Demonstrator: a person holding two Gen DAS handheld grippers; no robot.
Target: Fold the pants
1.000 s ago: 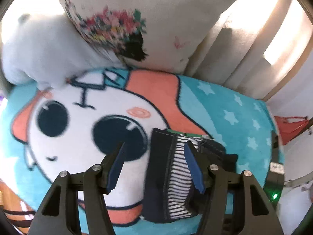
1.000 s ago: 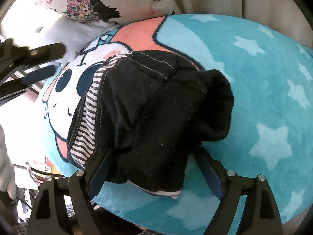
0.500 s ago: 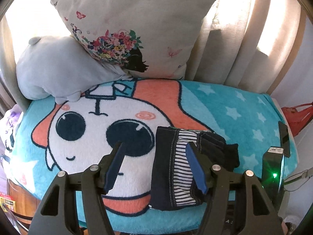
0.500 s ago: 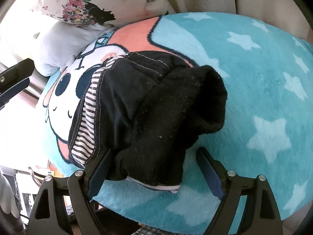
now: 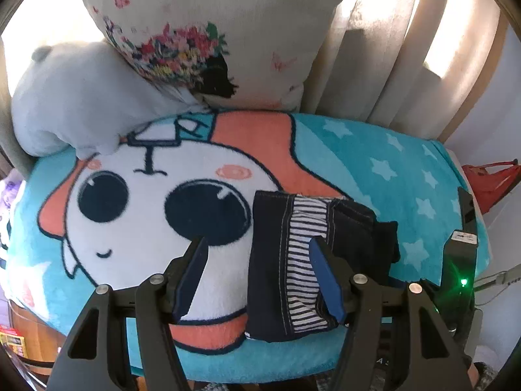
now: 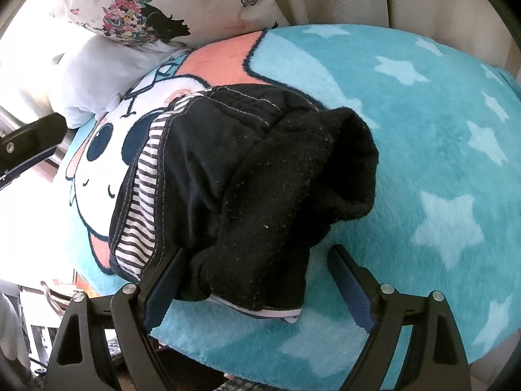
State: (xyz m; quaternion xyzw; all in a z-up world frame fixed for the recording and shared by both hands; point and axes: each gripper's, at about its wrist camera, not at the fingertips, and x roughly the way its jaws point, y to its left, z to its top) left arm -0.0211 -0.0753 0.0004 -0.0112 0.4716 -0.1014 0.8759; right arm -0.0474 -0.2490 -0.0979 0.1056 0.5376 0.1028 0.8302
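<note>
At the far left a pale plush cushion [image 5: 81, 97] lies on the turquoise cartoon blanket [image 5: 374, 150], and beside it a flowered pillow [image 5: 211, 16] leans on the curtains [image 5: 390, 49]. The left gripper [image 5: 259, 257] hangs over the blanket with its jaws apart and holds nothing. More to the right, the dark pants [image 5: 293, 260] with a striped lining lie as a folded bundle near the front edge, and the right gripper [image 6: 257, 270] stands wide apart around its near end, not clamped.

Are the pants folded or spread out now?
Folded: the pants lie as a compact bundle on the blanket, striped lining showing.
</note>
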